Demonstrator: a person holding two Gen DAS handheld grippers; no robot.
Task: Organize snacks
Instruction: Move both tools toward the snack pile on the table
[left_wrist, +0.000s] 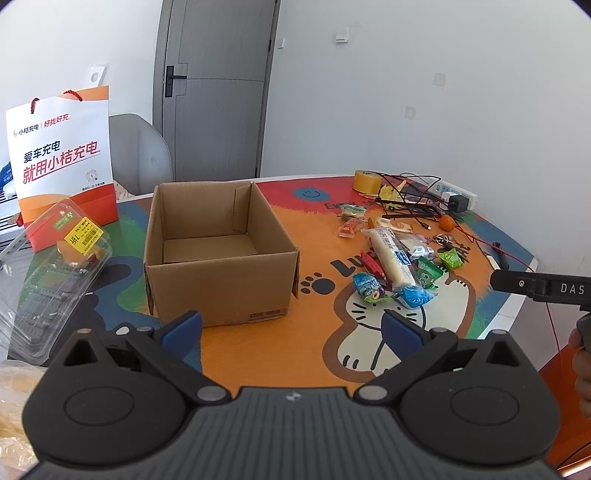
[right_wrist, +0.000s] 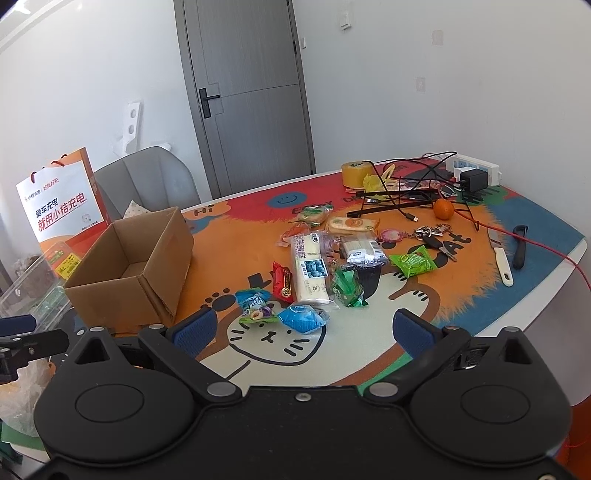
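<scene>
Bright, even daylight, sharp focus

Strong fisheye bending and dark corners at the edges; soft shadows lie beyond both tongs, with mild glare on the far wall (left_wrist: 424, 85).

table (right_wrist: 546, 291) | cartoon-cat mat (right_wrist: 369, 332) | on it: cardboard box (right_wrist: 147, 266), snack packets (right_wrist: 310, 273), tape roll (right_wrist: 355, 173), mandarin (right_wrist: 443, 209)

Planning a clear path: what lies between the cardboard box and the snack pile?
Only bare printed mat separates the cardboard box from the snack pile, shown in both wrist views.

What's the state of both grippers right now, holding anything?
Left gripper: open, holding nothing, facing the cardboard box.
Right gripper: open, holding nothing, above the table mat near the snack pile.
</scene>
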